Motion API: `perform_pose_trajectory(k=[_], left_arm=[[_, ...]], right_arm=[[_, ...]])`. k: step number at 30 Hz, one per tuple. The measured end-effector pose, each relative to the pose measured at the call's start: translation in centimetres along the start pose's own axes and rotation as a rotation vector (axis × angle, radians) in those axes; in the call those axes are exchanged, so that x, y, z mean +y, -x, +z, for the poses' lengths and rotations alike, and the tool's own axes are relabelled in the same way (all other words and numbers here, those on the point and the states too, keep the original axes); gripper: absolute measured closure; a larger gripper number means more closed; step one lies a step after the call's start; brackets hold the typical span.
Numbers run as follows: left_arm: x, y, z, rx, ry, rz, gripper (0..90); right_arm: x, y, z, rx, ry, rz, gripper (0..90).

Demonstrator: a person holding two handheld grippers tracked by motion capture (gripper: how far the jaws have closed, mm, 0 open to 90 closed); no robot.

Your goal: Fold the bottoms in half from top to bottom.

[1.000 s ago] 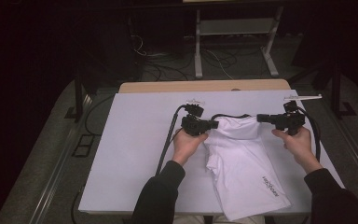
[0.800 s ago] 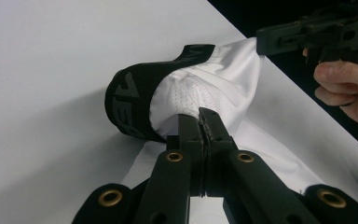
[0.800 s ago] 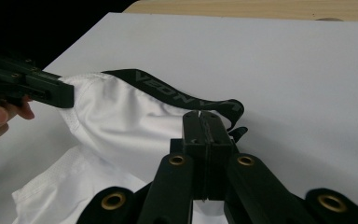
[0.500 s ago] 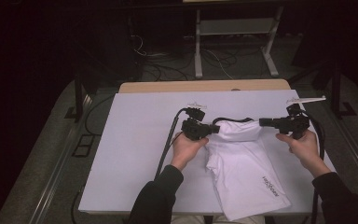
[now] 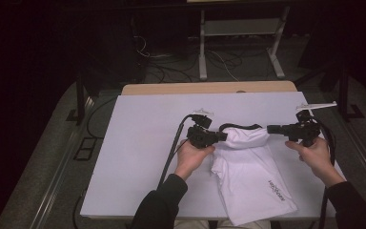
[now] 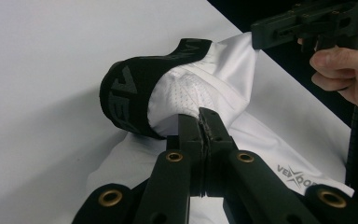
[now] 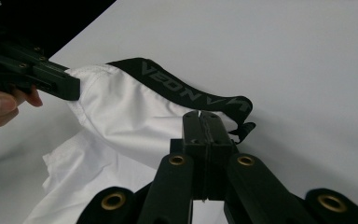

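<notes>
High view: I see white shorts on the table's near right, waistband lifted between grippers | Left gripper view: my left gripper is clamped on white fabric | Right gripper view: my right gripper is pinched closed at the waistband edge.

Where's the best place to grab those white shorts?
At the black waistband end, one hand-held gripper per side, as now: left hand-held gripper and right hand-held gripper each pinch the white shorts from opposite sides. That band looks like the firmest edge, so probably the cloth spreads evenly.
</notes>
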State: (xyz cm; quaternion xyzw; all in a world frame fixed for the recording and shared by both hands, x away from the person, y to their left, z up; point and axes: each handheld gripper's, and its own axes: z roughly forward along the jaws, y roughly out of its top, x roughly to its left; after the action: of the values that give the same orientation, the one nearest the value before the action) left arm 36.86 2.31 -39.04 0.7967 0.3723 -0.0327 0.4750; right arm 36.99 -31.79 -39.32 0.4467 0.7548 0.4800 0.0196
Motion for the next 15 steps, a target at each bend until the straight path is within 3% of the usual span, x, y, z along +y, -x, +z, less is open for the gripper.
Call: perform_pose_trajectory(k=[15], left_arm=[[-0.3,1.4,-0.4,-0.032,-0.017,0.026,87.7]], right_arm=[[-0.7,-0.6,-0.7,0.020,-0.021,-0.005,88.7]])
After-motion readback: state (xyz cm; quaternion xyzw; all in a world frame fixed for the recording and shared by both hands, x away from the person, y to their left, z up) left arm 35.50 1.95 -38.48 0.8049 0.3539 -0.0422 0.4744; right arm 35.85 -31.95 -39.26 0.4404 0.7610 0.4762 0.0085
